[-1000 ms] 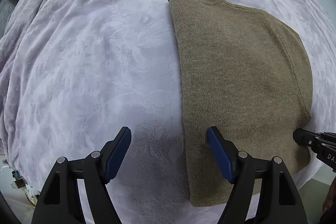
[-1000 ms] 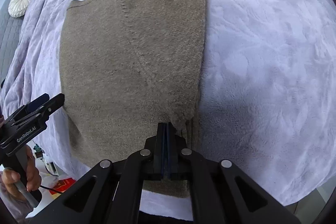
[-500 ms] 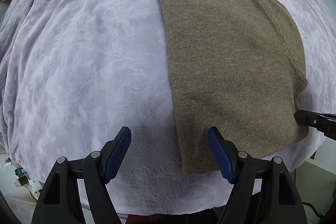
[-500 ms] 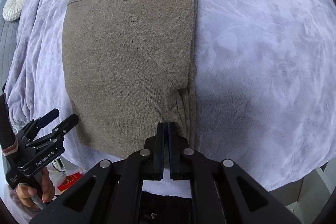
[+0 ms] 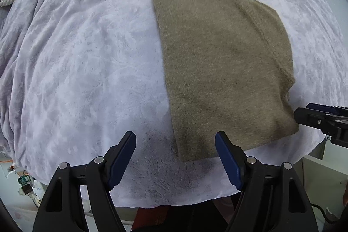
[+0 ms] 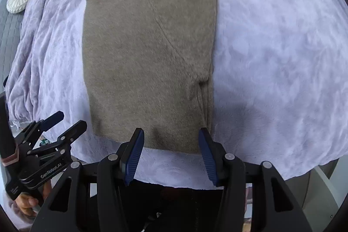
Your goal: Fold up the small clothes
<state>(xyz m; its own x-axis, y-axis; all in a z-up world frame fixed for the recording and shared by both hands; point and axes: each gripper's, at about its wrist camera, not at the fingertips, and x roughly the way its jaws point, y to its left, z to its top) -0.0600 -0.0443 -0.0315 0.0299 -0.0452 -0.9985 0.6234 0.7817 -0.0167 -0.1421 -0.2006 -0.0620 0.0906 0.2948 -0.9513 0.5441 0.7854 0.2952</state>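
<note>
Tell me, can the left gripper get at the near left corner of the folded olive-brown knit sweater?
Probably yes. The left gripper is open and empty, the folded olive-brown knit sweater lies flat on the lilac fleece blanket, and nothing covers that corner.

light: soft, even | slight motion blur | fisheye-warped, dark corners

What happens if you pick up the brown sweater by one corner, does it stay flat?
Probably not. The folded sweater looks like soft, fuzzy knit, so it would likely droop and its layers fall open. It lies on a plush blanket, so pushing it would probably bunch it up rather than slide it.
</note>
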